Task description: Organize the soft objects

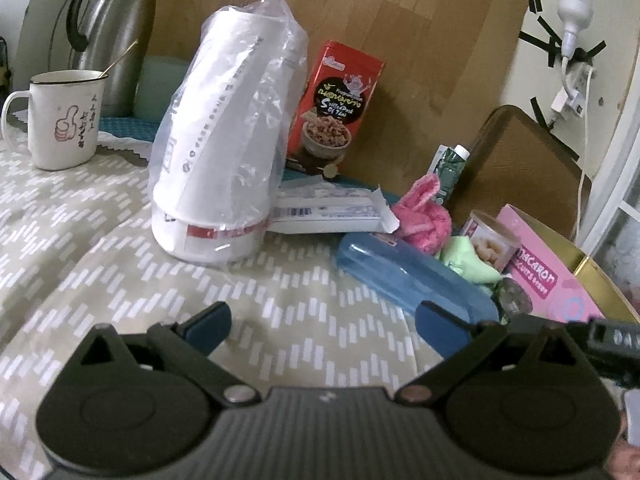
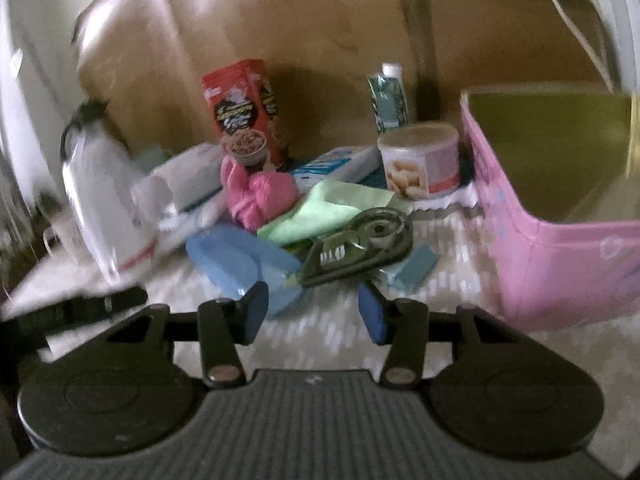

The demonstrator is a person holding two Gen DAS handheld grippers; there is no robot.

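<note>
The glossy pink box (image 2: 560,264) gapes, gold-lined. Left of it, past the round tin (image 2: 420,158), lies a smooth green cloth (image 2: 320,212); touching that, seemingly, a fuzzy pink knitted bundle (image 2: 260,196). Left gripper (image 1: 324,322) and right gripper (image 2: 314,310) are both spread, empty.

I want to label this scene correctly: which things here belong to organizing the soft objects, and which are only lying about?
Belong to the job:
- pink fluffy item
- light green cloth
- pink box, open, probably the container

Lying about:
- blue case
- tape dispenser
- red snack box
- bagged paper cups
- mug
- round tin
</note>
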